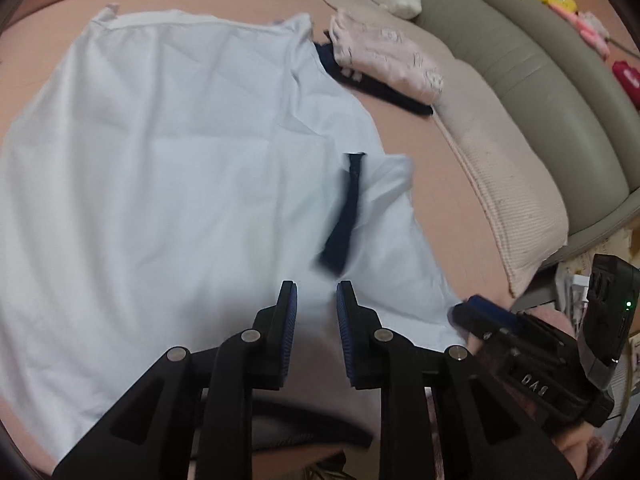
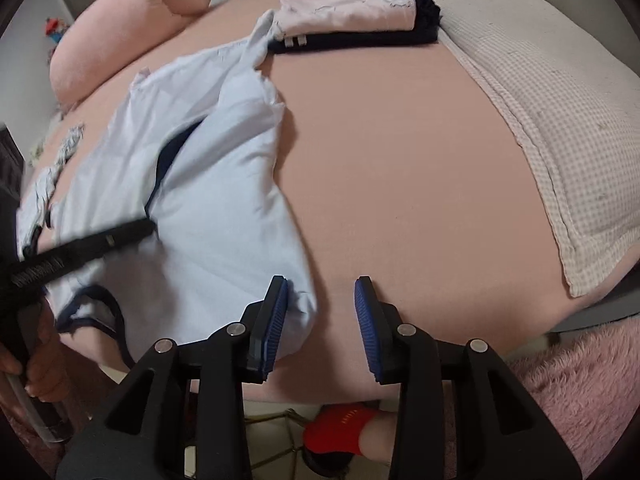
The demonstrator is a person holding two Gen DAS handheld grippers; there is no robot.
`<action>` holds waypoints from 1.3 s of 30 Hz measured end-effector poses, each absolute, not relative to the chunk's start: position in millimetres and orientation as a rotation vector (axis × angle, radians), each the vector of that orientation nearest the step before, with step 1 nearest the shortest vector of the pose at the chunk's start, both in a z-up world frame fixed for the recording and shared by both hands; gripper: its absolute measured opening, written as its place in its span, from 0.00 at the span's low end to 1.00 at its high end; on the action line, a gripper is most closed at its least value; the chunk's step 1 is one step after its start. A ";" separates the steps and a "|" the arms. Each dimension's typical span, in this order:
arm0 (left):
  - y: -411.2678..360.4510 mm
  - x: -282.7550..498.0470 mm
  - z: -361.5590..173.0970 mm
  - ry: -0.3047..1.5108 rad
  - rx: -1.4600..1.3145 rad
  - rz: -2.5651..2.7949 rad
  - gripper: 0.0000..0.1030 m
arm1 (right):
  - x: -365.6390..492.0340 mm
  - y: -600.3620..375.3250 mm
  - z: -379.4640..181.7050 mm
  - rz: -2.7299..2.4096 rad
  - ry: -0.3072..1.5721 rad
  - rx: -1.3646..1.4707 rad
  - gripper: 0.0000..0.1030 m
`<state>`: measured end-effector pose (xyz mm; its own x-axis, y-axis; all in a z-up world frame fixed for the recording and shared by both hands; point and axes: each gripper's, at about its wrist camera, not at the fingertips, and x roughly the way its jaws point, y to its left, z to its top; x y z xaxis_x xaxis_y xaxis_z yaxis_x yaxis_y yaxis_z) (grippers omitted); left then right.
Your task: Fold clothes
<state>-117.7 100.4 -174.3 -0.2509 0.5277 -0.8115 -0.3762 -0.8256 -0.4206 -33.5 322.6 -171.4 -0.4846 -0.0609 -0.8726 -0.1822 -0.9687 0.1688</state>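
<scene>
A pale blue shirt (image 1: 160, 168) with navy trim (image 1: 344, 216) lies spread on the pink bed (image 1: 424, 152). My left gripper (image 1: 316, 292) hovers open and empty over the shirt's near edge. My right gripper (image 2: 322, 288) is open and empty above the bed's near edge, its left finger beside the shirt's folded sleeve (image 2: 224, 216). The right gripper also shows in the left wrist view (image 1: 520, 340) at the shirt's right corner. The left gripper shows as a dark blurred bar in the right wrist view (image 2: 80, 248) over the shirt.
A folded pink garment (image 2: 352, 8) lies on a folded navy one (image 2: 360, 38) at the far side. A checked pink pillow (image 2: 560, 120) lies to the right. A pink pillow (image 2: 132, 28) sits at the back left. A fluffy pink rug (image 2: 580, 392) covers the floor.
</scene>
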 end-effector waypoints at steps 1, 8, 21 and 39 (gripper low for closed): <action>89.4 -115.3 -168.8 -0.168 -1.446 2.121 0.22 | -29.3 317.6 -165.5 2.669 0.355 -1.533 0.37; -6.5 -87.0 -192.4 -0.300 -1.596 2.226 0.23 | -43.2 232.2 -162.3 2.848 0.208 -1.716 0.38; -75.0 -62.2 -204.7 -0.573 -1.632 2.323 0.46 | -27.0 212.9 -170.6 2.843 0.168 -1.704 0.43; -58.3 -64.1 -208.1 -0.360 -1.658 2.352 0.10 | -39.5 205.9 -189.4 2.704 0.106 -1.768 0.39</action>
